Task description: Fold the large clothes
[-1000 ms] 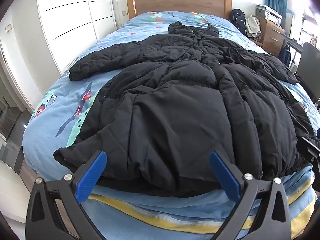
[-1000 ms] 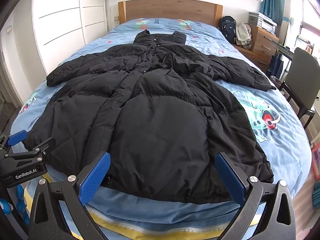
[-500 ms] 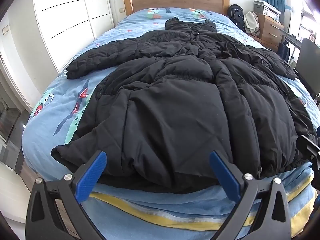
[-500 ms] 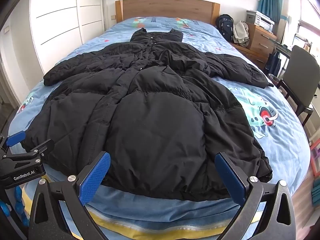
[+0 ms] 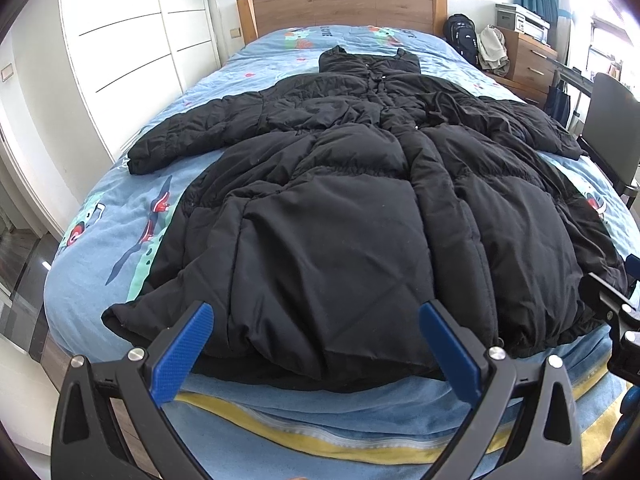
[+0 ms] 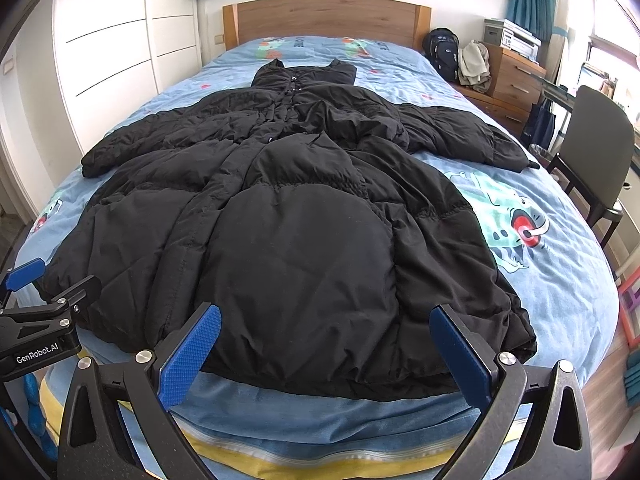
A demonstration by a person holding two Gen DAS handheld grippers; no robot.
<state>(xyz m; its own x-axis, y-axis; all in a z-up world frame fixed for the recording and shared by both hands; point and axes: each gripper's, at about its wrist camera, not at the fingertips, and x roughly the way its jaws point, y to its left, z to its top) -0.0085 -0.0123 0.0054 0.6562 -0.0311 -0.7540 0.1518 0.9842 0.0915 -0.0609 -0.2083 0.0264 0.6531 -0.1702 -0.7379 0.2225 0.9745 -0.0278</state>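
Note:
A long black puffer coat (image 5: pixel 340 208) lies spread flat on the bed, collar toward the headboard, both sleeves out to the sides; it also fills the right wrist view (image 6: pixel 288 232). My left gripper (image 5: pixel 316 320) is open and empty, at the foot of the bed over the left part of the coat's hem. My right gripper (image 6: pixel 324 324) is open and empty over the right part of the hem. The left gripper's body shows at the left edge of the right wrist view (image 6: pixel 40 332).
The bed (image 5: pixel 120 216) has a blue cartoon-print sheet and a wooden headboard (image 5: pixel 340 8). White wardrobe doors (image 5: pixel 120 40) stand on the left. A wooden dresser (image 6: pixel 516 80), a backpack (image 6: pixel 442 52) and a dark chair (image 6: pixel 596 152) stand on the right.
Both grippers have drawn back slightly and tilted, so the coat sits a little lower and farther in each view. The coat has not moved and both grippers stay open.

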